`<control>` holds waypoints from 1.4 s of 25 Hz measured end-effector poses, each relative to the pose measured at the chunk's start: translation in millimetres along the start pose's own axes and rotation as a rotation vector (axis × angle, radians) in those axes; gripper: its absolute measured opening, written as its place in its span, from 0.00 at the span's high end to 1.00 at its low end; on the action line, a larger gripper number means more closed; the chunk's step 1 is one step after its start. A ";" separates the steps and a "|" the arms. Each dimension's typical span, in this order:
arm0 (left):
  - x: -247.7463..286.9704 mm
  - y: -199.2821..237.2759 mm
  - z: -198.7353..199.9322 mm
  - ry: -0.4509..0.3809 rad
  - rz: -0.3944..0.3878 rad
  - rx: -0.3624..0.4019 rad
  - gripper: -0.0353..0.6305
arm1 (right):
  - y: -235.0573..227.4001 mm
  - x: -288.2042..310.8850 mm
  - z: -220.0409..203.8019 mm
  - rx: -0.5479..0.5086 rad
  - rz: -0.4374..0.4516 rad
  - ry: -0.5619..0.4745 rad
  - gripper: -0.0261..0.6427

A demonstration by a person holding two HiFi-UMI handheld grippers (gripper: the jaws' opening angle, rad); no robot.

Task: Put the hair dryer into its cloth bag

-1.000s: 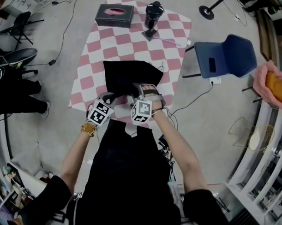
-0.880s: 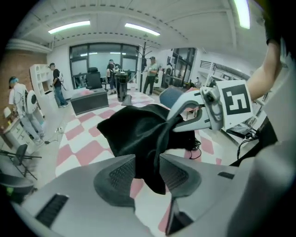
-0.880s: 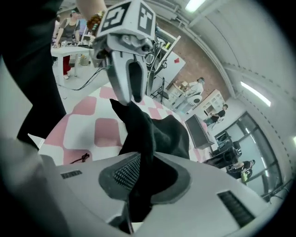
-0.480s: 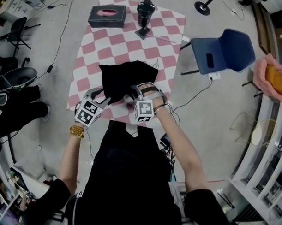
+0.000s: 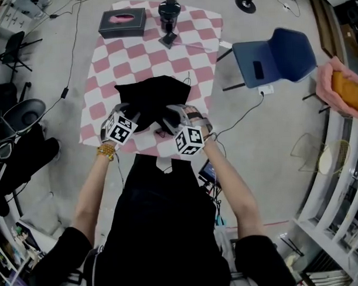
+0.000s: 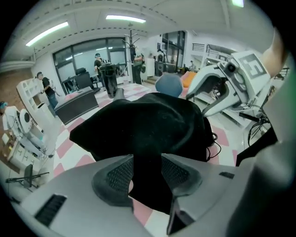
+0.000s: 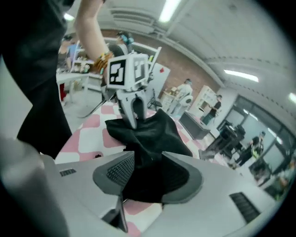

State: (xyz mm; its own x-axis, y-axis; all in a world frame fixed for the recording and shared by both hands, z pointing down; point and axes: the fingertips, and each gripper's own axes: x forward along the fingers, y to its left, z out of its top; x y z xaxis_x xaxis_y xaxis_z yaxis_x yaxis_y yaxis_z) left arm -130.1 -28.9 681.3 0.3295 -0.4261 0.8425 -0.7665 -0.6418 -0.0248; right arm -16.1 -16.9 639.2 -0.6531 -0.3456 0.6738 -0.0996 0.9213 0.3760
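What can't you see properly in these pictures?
Hair dryer: not recognisable in any view; the black bag may cover it.
Black object beside the tissue box: head view, too small to name.
Dark patch on the blue chair: head view, too small.

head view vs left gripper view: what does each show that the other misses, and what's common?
Head view only: the beaded bracelet on the person's left wrist, plus the full outline of the table from above. Left gripper view only: ceiling light strips and bystanders in the background. Both: the black cloth bag lying on the checkered tablecloth.
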 end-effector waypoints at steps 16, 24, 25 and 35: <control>-4.9 -164.6 75.5 -0.054 -0.192 0.302 0.66 | 56.4 -1.8 -100.3 0.674 0.240 0.105 0.69; 37.6 -152.6 31.9 0.036 -0.064 0.201 0.67 | 49.4 7.5 -96.4 0.770 0.248 0.096 0.76; 39.7 -152.6 33.3 0.023 -0.067 0.188 0.68 | 47.6 5.8 -92.4 0.800 0.256 0.076 0.77; 15.2 -144.5 57.9 -0.106 -0.158 0.126 0.91 | 17.1 2.9 -61.6 0.972 0.205 -0.057 0.78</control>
State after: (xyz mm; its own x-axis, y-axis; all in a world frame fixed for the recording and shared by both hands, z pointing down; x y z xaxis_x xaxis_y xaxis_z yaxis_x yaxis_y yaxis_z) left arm 17.5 20.6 666.5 0.5009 -0.3747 0.7802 -0.6280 -0.7776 0.0298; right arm 26.5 -13.2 686.8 -0.7588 -0.1779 0.6266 -0.5362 0.7168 -0.4457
